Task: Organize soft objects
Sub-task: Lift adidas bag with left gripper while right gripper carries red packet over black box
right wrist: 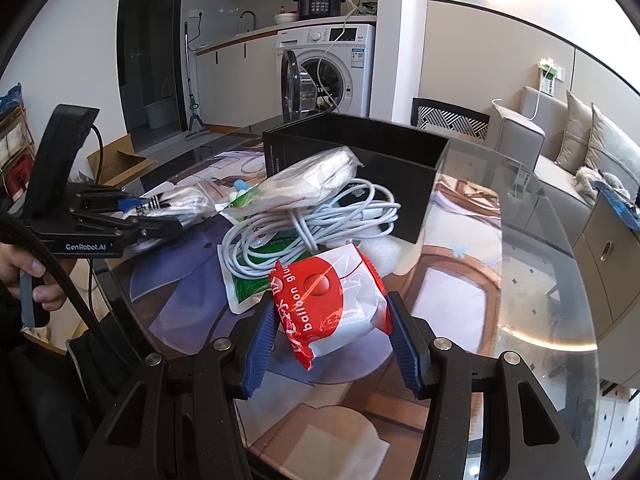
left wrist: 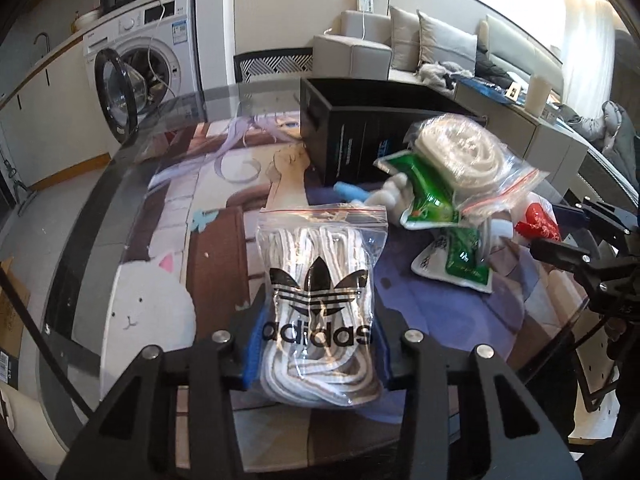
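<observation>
Right, two grippers in play, both yours. Your left gripper [left wrist: 320, 344] is clamped on one clear zip bag of white laces [left wrist: 320, 300], black trefoil logo on the front, red zip strip along the top; the blue pads press its sides low down while the bag lies on the worktop [left wrist: 132, 184]. Your right gripper [right wrist: 332, 332] holds one red-and-white packet [right wrist: 332, 300] printed "balloon glue", crinkled and puffy, with both blue pads against its sides, just above the glass.

Count the rest of the heap: one black open-topped box [right wrist: 400, 168] at the back, one coil of white cable [right wrist: 312, 228] in front of it, a second clear zip bag [left wrist: 468, 156] with a coiled pale cord inside, and two green-and-white sachets, one [left wrist: 428, 196] under that bag and one [left wrist: 456, 264] flat on the worktop nearer you. A small blue-and-white soft toy [left wrist: 372, 194] pokes out beside the box; you can't tell its shape.

From the left wrist you get the lace bag full on, and only an edge of the red packet at the right, behind the other gripper's frame. From the right wrist you see the cable coil plainly, your hand [right wrist: 28, 276] wrapped round the left gripper's handle, and the lace bag mostly hidden behind that gripper. A printed mat lies under the glass.
</observation>
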`<move>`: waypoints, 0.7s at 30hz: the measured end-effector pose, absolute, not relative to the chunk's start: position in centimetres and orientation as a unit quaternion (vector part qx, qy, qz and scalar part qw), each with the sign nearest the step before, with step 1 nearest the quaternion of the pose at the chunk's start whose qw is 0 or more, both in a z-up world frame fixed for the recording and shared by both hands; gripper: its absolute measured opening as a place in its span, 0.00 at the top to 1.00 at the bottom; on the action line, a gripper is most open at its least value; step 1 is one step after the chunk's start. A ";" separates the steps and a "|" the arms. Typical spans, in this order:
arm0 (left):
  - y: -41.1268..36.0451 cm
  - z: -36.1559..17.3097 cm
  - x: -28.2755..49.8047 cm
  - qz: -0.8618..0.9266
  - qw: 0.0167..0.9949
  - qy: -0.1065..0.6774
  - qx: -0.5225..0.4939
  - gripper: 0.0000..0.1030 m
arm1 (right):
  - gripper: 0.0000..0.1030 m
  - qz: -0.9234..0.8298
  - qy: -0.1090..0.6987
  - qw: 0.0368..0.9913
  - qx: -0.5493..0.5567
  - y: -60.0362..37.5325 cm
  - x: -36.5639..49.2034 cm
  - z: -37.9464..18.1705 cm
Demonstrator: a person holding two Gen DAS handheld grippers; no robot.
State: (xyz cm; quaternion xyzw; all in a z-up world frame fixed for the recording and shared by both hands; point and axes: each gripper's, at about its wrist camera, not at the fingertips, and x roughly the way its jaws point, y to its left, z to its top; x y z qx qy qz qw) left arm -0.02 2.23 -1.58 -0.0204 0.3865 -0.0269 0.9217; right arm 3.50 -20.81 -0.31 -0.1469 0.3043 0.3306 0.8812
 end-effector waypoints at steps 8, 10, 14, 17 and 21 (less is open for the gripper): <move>2.1 1.2 0.5 -0.037 0.938 0.344 -0.025 0.59 | 0.48 0.317 0.268 0.901 -0.124 -22.5 3.0 2.5; 1.9 1.9 0.9 -0.040 0.941 0.334 -0.023 0.59 | 0.48 0.317 0.256 0.905 -0.125 -22.3 3.0 3.4; 1.5 3.6 2.1 -0.047 0.948 0.313 -0.023 0.59 | 0.48 0.317 0.242 0.909 -0.125 -21.7 3.7 5.1; 1.3 4.8 3.2 -0.054 0.953 0.299 -0.024 0.59 | 0.48 0.317 0.231 0.912 -0.121 -21.0 4.5 6.3; 1.0 5.9 4.9 -0.056 0.956 0.287 -0.023 0.59 | 0.48 0.321 0.227 0.912 -0.118 -19.9 5.7 7.7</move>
